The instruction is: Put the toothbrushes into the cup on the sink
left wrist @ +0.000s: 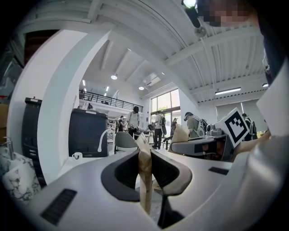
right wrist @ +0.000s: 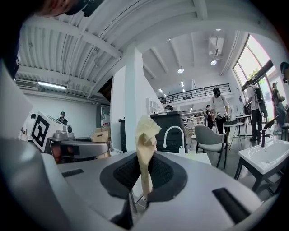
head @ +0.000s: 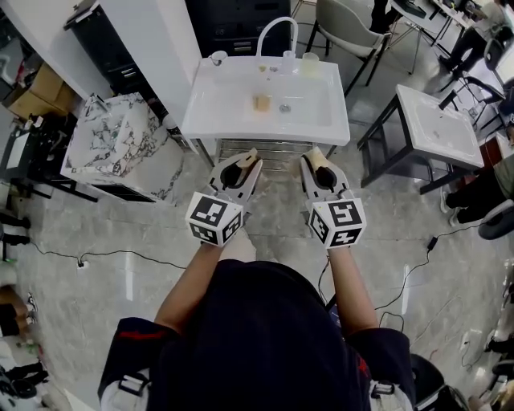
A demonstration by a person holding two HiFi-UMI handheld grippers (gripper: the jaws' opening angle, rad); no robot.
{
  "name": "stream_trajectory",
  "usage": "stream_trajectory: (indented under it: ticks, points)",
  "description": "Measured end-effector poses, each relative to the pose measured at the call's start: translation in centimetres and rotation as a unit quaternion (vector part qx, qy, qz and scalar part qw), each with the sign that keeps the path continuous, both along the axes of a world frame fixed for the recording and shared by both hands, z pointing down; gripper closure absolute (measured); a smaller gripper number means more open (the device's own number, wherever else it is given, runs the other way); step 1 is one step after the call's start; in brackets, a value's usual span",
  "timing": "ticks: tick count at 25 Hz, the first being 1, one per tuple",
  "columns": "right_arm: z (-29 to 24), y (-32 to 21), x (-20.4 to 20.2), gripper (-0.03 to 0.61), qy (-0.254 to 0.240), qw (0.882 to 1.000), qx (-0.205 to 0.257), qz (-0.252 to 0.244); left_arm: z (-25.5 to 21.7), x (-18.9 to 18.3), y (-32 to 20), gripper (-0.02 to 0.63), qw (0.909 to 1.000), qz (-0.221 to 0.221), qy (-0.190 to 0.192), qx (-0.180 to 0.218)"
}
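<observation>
Left gripper (head: 247, 154), right gripper (head: 314, 154): jaws together | cup (head: 310, 63) well ahead, on sink (head: 202, 120)

White sink (head: 201, 112), seen from above, with a shallow rectangular basin. Pale cup (head: 310, 63) stands upright on the back ledge, just right of the arched faucet (head: 277, 19). A small tan item (head: 262, 103), too small to identify, lies in the basin.
</observation>
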State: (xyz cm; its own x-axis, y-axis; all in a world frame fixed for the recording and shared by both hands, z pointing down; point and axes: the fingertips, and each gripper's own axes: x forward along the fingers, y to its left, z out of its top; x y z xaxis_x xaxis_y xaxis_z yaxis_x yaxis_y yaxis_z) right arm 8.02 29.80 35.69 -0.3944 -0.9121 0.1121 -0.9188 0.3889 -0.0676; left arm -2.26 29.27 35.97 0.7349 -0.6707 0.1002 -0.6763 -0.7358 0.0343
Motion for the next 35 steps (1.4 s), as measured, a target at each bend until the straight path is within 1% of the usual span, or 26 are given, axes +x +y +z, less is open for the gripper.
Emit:
stream_trajectory:
  ticks: [6, 14, 28, 35]
  points:
    - [0.5, -1.4, -0.6, 0.525, 0.001, 1.0, 0.003, -0.008, 0.8, -0.4, -1.5, 0.545, 1.0, -0.002, 0.003, -0.009]
    - [0.7, -4.9, -0.1, 0.525, 0.003, 1.0, -0.001, -0.001, 1.3, -0.2, -5.1, 0.545, 0.9998, -0.003, 0.008, -0.015]
    - [1.5, -14.9, 0.8, 0.525, -0.005, 1.0, -0.023, 0.014, 1.9, 1.3, -14.9, 0.545, 0.9988, 0.027, 0.012, -0.039]
    - [1.5, -19.8, -0.3, 0.525, -0.004, 0.999, -0.031, 0.02, 1.9, 0.4, -19.7, 0.545, 0.9981, 0.036, 0.013, -0.048]
